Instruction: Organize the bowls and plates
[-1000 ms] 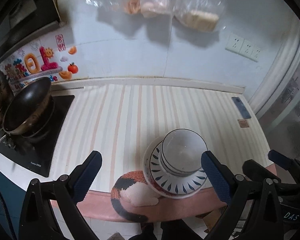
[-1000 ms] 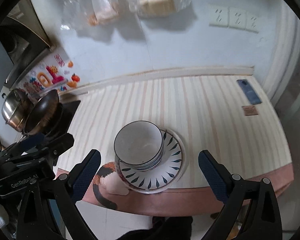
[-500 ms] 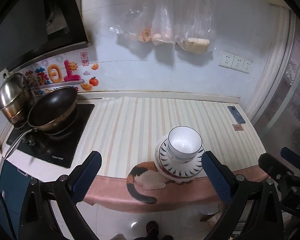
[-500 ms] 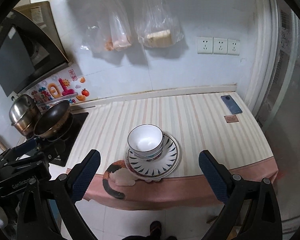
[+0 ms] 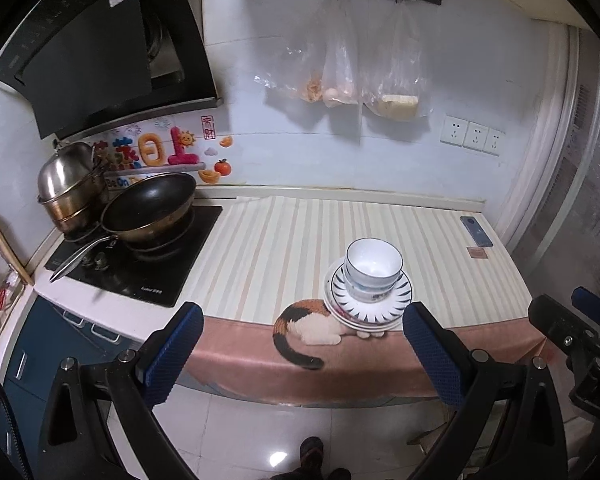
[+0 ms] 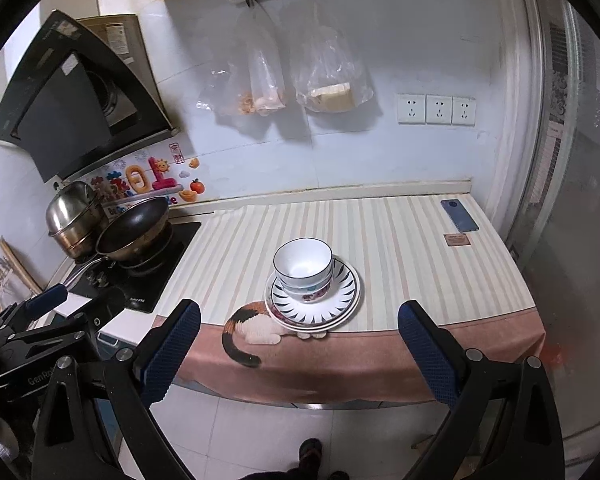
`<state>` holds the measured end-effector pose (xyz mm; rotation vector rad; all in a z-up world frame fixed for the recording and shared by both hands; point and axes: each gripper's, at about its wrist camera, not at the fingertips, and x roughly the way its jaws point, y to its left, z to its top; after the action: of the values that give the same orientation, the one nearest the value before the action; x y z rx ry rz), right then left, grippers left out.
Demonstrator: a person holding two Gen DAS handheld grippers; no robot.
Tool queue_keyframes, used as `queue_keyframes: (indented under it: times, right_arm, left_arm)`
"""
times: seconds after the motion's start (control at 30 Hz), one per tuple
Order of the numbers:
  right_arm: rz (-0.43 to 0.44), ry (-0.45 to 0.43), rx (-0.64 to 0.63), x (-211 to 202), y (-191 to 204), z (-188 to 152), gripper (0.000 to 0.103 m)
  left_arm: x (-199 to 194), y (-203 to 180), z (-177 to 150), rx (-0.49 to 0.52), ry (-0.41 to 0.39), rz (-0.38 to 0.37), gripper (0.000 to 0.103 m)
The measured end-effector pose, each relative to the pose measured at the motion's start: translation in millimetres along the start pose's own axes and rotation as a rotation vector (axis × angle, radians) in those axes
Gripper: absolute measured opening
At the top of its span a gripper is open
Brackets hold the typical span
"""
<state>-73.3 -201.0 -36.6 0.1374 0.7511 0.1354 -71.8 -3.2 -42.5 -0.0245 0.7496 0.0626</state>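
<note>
Covering the counter point(image 6: 400, 240): striped cloth point(image 5: 284, 240), apparently cat-printed.

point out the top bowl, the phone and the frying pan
top bowl point(image 6: 302, 261), right wrist view, on its white inside
phone point(image 6: 459, 215), right wrist view, on its blue back
frying pan point(image 5: 150, 202), left wrist view, on its dark inner surface

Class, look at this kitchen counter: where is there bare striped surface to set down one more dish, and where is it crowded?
Bare striped cloth lies between the black cooktop and the stack of blue-patterned plates and white bowls, and again between that stack and the dark phone with its small brown card. Behind the stack, the wall strip is also free. The cooktop is crowded: a black frying pan and steel pot.
</note>
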Motion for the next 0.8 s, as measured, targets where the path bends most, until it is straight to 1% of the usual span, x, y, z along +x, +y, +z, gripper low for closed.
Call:
queue_keyframes:
  times: [0.17, 0.3, 0.53, 0.8]
  right_arm:
    - [0.001, -0.016, -0.017, -19.6, 3.1, -13.5, 0.101]
    - [0.003, -0.019, -0.022, -27.9, 3.3, -19.5, 0.101]
    - [0.003, -0.025, -0.044, -28.6, 2.9, -18.1, 0.101]
    - [-0.012, -0.039, -0.059, -32.0, 2.3, -17.5, 0.101]
  left_arm:
    - [-16.9, 3.0, -10.3, -0.01, -0.027, 0.015, 0.102]
    - [-26.7, 4.8, -17.1, -0.019, -0.038, 0.031, 0.102]
    - [-36.1, 9.5, -23.4, -0.041, -0.048, 0.043, 0.102]
    - [-41.0, 9.5, -25.2, -0.038, -0.06, 0.044, 0.102]
